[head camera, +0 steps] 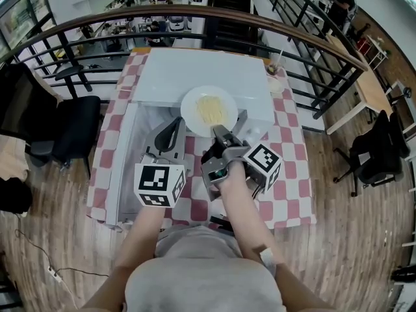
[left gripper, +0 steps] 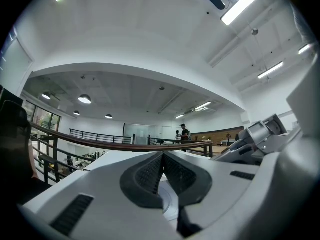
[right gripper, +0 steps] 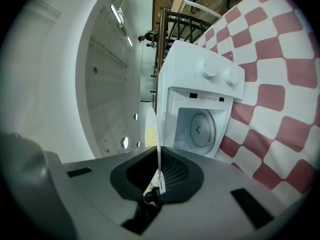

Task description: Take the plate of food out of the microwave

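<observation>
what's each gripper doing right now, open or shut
Left gripper: shut, nothing between its jaws.
Right gripper: shut on the rim of the plate, which has food on it.

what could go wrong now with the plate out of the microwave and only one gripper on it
1. The right gripper pinches the plate only at its near rim, while the left gripper is shut and empty beside it. The plate could sag or slip, and the noodles might slide off.
2. The microwave has its door standing open beside the left gripper. A careless swing could knock it.
</observation>
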Motion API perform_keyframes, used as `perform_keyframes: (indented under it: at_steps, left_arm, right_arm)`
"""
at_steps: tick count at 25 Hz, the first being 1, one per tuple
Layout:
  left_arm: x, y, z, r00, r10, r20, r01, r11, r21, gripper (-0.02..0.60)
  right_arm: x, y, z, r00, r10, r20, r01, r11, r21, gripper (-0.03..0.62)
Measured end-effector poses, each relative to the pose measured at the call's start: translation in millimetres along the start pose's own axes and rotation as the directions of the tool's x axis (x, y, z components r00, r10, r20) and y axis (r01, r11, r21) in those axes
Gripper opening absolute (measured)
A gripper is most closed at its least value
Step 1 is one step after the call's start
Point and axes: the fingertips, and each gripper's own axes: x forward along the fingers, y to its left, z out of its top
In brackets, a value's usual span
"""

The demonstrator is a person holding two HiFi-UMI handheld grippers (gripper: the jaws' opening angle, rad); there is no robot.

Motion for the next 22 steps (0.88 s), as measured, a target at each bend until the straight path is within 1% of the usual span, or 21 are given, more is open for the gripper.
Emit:
perform_keyframes:
  at_steps: [12,22]
  left_arm:
    - [7.0,-4.1,6.6,1.000,-0.024,0.008,0.024,1.000,0.001,0.002]
    - [11.8,-5.8,4.5,0.999,-0.034,0.004,0.034,0.999,0.004,0.003]
  right_arm:
    - [5.6,5.5,-1.1,1.000,-0.001,-0.005,0.001,1.000,-0.024,0.031]
    - [10.1,3.7,4.1,1.000,-0.004,0.000,0.004,1.000,-0.016,0.031]
